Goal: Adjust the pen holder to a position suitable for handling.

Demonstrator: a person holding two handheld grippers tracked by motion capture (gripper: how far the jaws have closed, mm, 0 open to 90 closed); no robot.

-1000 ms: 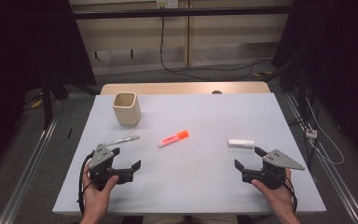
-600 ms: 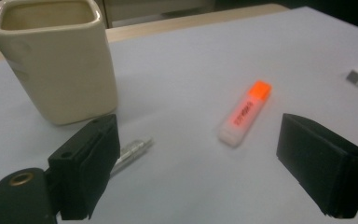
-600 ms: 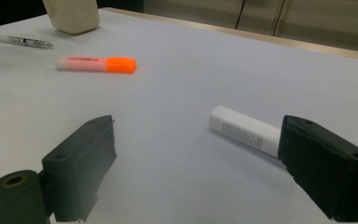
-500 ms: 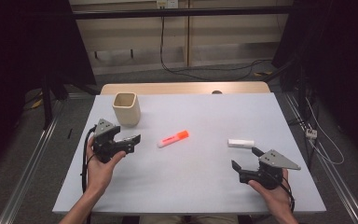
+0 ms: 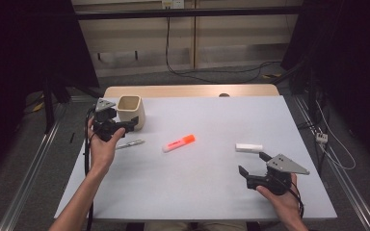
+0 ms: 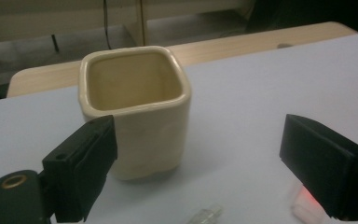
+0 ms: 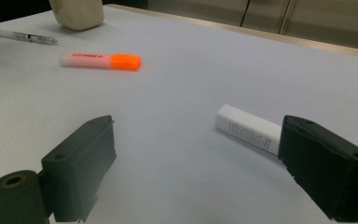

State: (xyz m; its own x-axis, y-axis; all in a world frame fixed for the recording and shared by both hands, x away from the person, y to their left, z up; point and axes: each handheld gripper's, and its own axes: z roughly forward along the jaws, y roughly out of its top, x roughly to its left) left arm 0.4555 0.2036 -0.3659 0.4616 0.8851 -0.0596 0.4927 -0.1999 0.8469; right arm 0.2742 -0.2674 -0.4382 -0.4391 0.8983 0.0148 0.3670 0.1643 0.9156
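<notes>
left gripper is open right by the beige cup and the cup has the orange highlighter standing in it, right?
Not quite. The left gripper is open beside the beige cup, but the left gripper view shows the cup empty. In the high view the orange highlighter lies flat on the table, apart from the cup.

Left gripper (image 5: 127, 125) moves from the near-left part of the table, past the pen (image 5: 129, 144), up to the cream cup (image 5: 131, 113); its jaws stand wide apart just beside the cup's near side, one jaw overlapping the cup's corner in the left gripper view. The pen lies uncovered below the hand. Right gripper (image 5: 253, 164) shifts slightly, its jaws apart near the white stick (image 5: 248, 147).
</notes>
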